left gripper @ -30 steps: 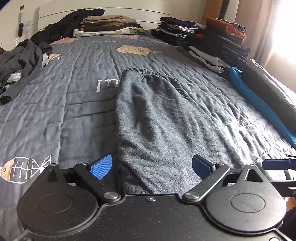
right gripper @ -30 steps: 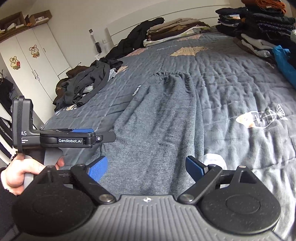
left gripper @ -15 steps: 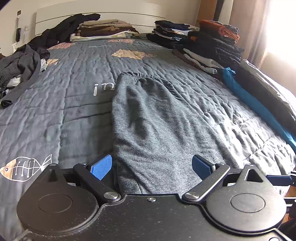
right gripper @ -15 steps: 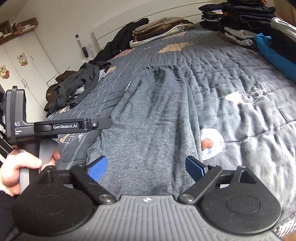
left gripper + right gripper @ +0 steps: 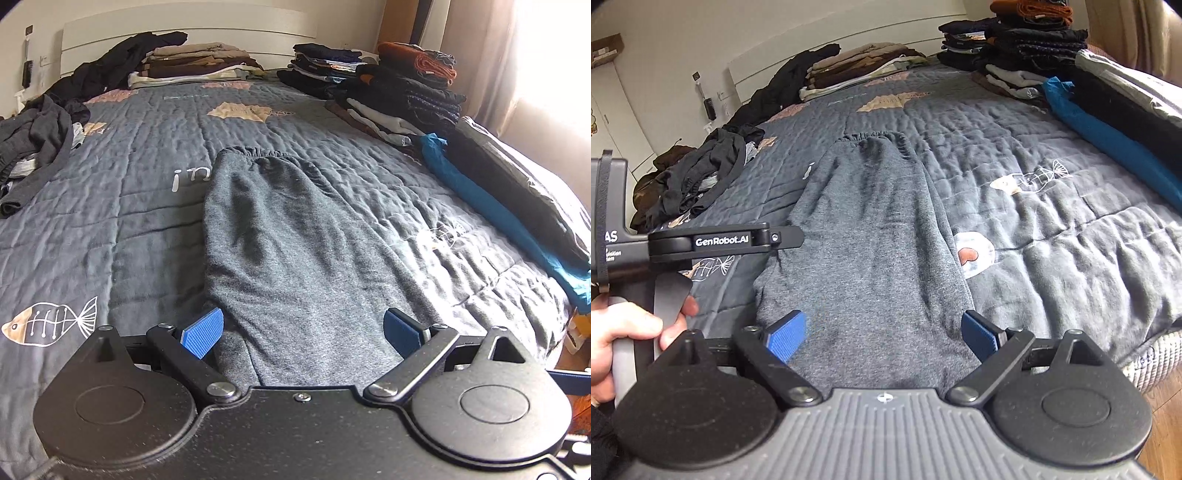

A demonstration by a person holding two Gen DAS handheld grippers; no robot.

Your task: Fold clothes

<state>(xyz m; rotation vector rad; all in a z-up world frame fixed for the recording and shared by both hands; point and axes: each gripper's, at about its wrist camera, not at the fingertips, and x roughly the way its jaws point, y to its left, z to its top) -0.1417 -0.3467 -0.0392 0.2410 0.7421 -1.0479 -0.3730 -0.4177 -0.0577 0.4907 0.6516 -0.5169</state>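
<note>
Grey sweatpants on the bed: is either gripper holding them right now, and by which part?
Nothing is held. The left gripper and the right gripper both have jaws wide apart above the grey sweatpants, which lie flat on the quilt.

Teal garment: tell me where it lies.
In both wrist views the teal garment stretches along the bed's right edge, between the grey sweatpants and a long black bundle.

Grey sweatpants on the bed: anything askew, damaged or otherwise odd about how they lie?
Nothing stands out. The grey sweatpants lie flat and lengthwise on the quilt, elastic waistband at the far end, only mild wrinkles. No damage is visible.
</note>
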